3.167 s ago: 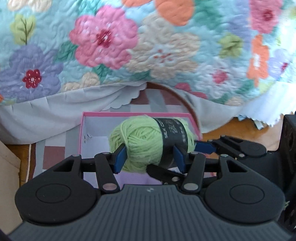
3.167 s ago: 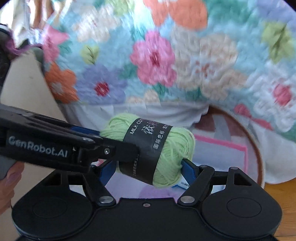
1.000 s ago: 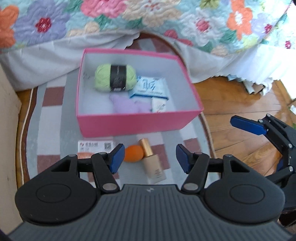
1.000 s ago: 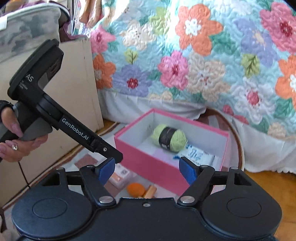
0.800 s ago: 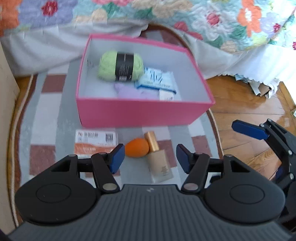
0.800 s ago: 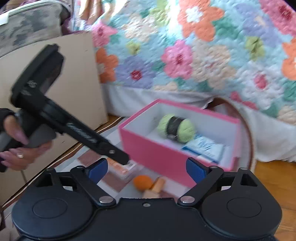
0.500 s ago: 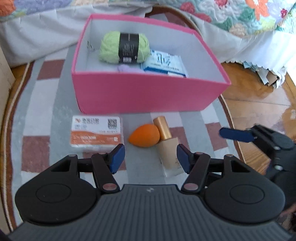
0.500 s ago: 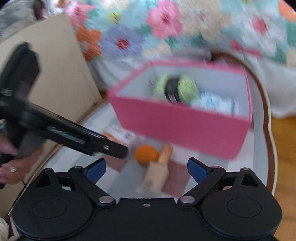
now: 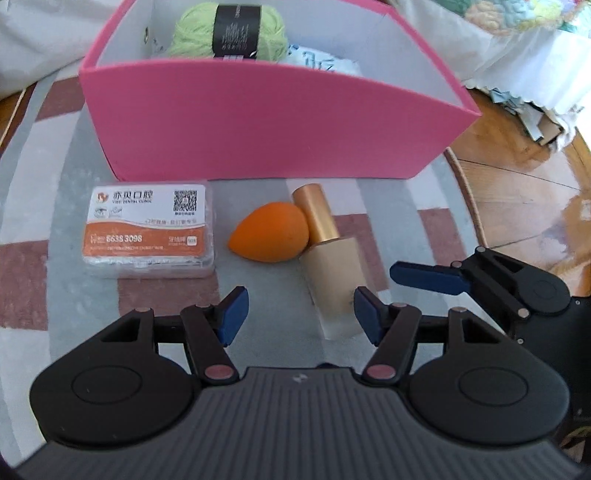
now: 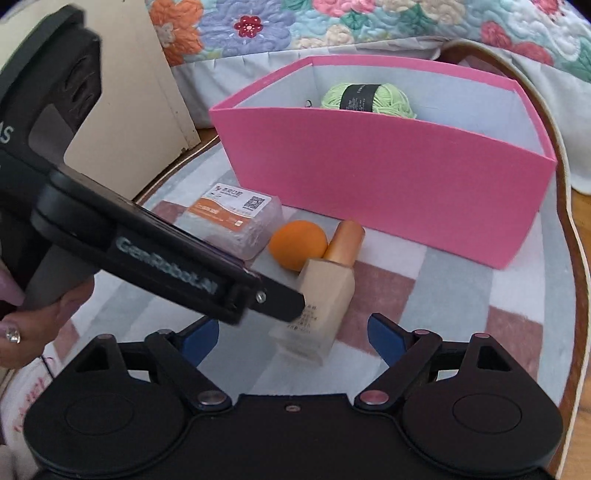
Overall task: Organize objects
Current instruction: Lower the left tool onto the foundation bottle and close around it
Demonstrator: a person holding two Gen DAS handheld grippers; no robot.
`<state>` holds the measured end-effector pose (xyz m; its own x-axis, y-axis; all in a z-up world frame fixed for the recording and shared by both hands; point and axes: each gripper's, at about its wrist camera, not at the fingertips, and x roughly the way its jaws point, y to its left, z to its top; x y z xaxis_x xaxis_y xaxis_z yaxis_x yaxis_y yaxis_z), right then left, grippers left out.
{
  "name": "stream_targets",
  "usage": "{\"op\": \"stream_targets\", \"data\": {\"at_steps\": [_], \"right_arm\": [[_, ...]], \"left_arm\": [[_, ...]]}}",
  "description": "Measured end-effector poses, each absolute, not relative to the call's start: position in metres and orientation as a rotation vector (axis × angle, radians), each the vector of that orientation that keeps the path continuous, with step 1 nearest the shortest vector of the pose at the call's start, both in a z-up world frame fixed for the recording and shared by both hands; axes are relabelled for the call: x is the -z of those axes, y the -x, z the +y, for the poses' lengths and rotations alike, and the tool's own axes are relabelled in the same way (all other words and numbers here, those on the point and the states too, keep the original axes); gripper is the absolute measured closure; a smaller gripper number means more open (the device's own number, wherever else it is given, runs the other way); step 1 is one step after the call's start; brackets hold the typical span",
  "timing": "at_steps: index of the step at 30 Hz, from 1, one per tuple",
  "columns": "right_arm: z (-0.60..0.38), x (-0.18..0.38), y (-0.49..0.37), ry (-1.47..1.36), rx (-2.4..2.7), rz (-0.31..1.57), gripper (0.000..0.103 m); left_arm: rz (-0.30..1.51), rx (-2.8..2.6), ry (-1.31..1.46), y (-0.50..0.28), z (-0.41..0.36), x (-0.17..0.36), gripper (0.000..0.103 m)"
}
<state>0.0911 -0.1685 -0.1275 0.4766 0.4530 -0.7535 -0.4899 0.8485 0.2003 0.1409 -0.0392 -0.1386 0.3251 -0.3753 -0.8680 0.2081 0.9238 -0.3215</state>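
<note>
Both my grippers have dropped from above the pink box toward the rug. My left gripper is empty, jaws widening; my right gripper is empty, jaws narrowing around nothing. Both pitch steeply down, framing the foundation bottle, apparently next to box. It lies touching the orange sponge, near the floss-pick box. The green yarn is already inside.
</note>
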Motion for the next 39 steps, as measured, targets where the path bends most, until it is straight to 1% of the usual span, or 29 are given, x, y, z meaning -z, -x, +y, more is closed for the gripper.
{"op": "stream_targets", "data": {"at_steps": [1,2,4,6,8,9,12,22,27,36,39], "right_arm": [[-0.168,0.132,-0.092,0.06,-0.56,0.908,0.013],[-0.168,0.135,-0.094,0.063,-0.545,0.911,0.015],[-0.168,0.139,-0.098,0.042,-0.542,0.93,0.026],[-0.164,0.141,-0.098,0.044,-0.564,0.947,0.03],[-0.16,0.138,-0.094,0.081,-0.573,0.93,0.035],[-0.158,0.137,-0.092,0.098,-0.575,0.917,0.043],[-0.16,0.132,-0.089,0.112,-0.557,0.892,0.052],[-0.165,0.132,-0.097,0.07,-0.553,0.924,0.053],[-0.173,0.138,-0.105,0.026,-0.556,0.989,0.054],[-0.182,0.137,-0.105,-0.008,-0.563,1.002,0.055],[-0.183,0.139,-0.105,-0.02,-0.573,0.993,0.053]], "left_arm": [[1.179,0.391,0.194,-0.142,-0.038,0.141,0.04],[1.179,0.399,0.215,-0.143,-0.038,0.143,0.042],[1.162,0.417,0.235,-0.141,-0.04,0.146,0.043],[1.151,0.432,0.26,-0.138,-0.042,0.148,0.051],[1.15,0.452,0.302,-0.137,-0.044,0.151,0.061],[1.158,0.461,0.318,-0.137,-0.046,0.152,0.063],[1.163,0.462,0.313,-0.135,-0.047,0.151,0.063],[1.182,0.442,0.34,-0.136,-0.049,0.152,0.064],[1.189,0.428,0.353,-0.138,-0.051,0.155,0.062],[1.2,0.411,0.405,-0.139,-0.05,0.165,0.057],[1.203,0.41,0.433,-0.139,-0.048,0.168,0.056]]}}
